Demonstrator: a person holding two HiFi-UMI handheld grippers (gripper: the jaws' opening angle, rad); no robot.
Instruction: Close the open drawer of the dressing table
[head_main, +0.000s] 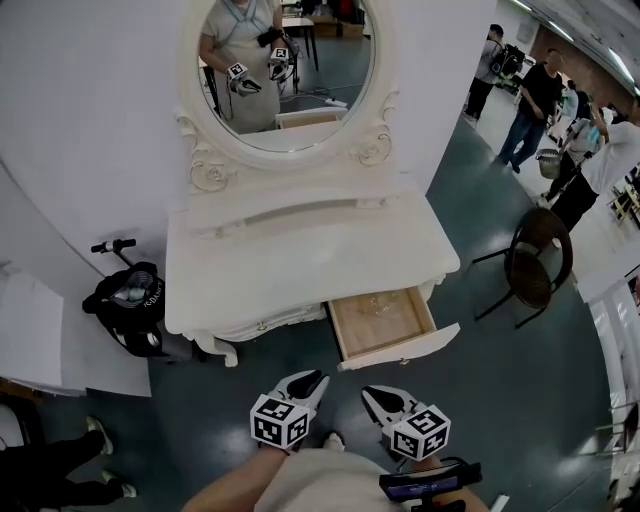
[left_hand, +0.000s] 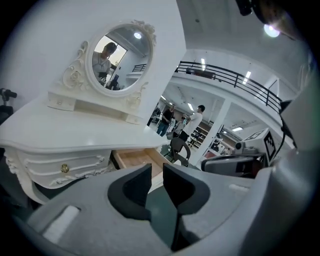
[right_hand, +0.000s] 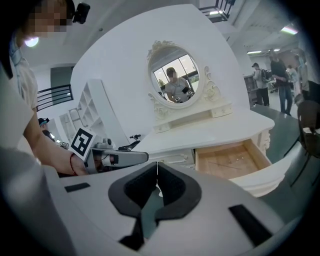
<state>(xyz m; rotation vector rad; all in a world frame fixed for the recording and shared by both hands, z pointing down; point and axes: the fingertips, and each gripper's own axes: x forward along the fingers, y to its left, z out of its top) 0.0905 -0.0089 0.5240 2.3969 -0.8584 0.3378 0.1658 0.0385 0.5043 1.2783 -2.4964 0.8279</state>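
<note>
A white dressing table (head_main: 300, 270) with an oval mirror (head_main: 285, 60) stands against the wall. Its right-hand drawer (head_main: 385, 322) is pulled out, showing a bare wooden bottom, with the white drawer front (head_main: 400, 350) nearest me. The drawer also shows in the left gripper view (left_hand: 137, 159) and the right gripper view (right_hand: 230, 160). My left gripper (head_main: 310, 380) hovers just short of the drawer front, its jaws slightly apart (left_hand: 157, 172) with nothing between them. My right gripper (head_main: 373, 394) is beside it, jaws shut and empty (right_hand: 157, 168).
A dark chair (head_main: 535, 262) stands right of the table. A black bag (head_main: 130, 300) sits on the floor at the table's left, next to a white panel. Several people (head_main: 525, 110) stand at the far right. A person's shoes (head_main: 100, 435) show at lower left.
</note>
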